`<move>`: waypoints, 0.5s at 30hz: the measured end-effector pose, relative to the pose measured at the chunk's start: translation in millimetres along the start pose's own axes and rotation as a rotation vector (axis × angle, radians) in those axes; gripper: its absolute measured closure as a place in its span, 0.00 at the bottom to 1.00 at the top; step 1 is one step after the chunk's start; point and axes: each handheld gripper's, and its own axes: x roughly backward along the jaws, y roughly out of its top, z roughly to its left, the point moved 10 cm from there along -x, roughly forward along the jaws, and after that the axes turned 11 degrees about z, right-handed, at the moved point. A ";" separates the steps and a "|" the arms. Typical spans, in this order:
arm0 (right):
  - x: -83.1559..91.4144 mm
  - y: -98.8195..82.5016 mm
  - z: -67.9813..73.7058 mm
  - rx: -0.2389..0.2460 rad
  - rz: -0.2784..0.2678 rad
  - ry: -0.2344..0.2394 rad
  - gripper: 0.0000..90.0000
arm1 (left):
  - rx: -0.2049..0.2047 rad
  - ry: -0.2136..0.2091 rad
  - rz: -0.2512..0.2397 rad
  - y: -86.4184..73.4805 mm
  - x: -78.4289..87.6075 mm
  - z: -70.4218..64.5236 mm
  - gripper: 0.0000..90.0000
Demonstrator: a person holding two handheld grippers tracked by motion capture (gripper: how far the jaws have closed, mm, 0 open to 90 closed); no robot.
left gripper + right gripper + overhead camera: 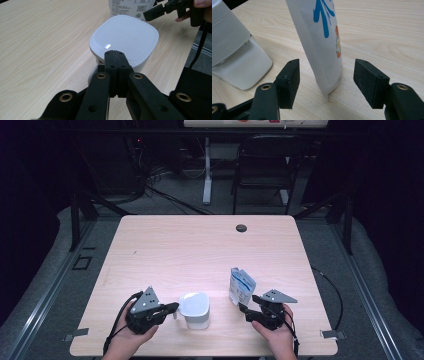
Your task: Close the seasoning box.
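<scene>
My left gripper (pixel 172 308) has its jaws pressed flat together with nothing between them, and its closed tip sits right at the near edge of the white lidded container (pixel 194 309), level with the lid. In the left gripper view the tip (pixel 115 52) overlaps the near rim of the container's lid (pixel 124 35); whether it actually touches the rim I cannot tell. The container stands upright on the table (pixel 200 245), straight ahead of that gripper. My right gripper (pixel 248 304) is spread wide, and the white pouch with blue print (pixel 241 286) stands upright just ahead of it. In the right gripper view the pouch (pixel 322 40) rises between the two pads (pixel 292 80), its bottom corner resting on the wood roughly midway between them, with clear gaps of table on both sides, so neither pad presses on it. The pouch leans slightly, its top tipped to the left of that view. The container (pixel 234 50) sits off to the left of my right gripper, apart from the pouch, and beyond the left pad.
</scene>
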 end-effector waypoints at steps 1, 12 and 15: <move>0.0 0.2 0.4 0.000 -0.002 0.002 0.42 | -0.001 0.001 0.002 -0.3 0.5 0.6 1.00; -0.4 -0.4 1.6 0.004 0.000 0.003 0.42 | 0.045 0.018 -0.012 -5.9 4.2 16.7 1.00; 0.0 -0.4 1.2 0.004 -0.001 0.003 0.42 | 0.065 0.026 -0.019 -8.1 5.7 23.1 1.00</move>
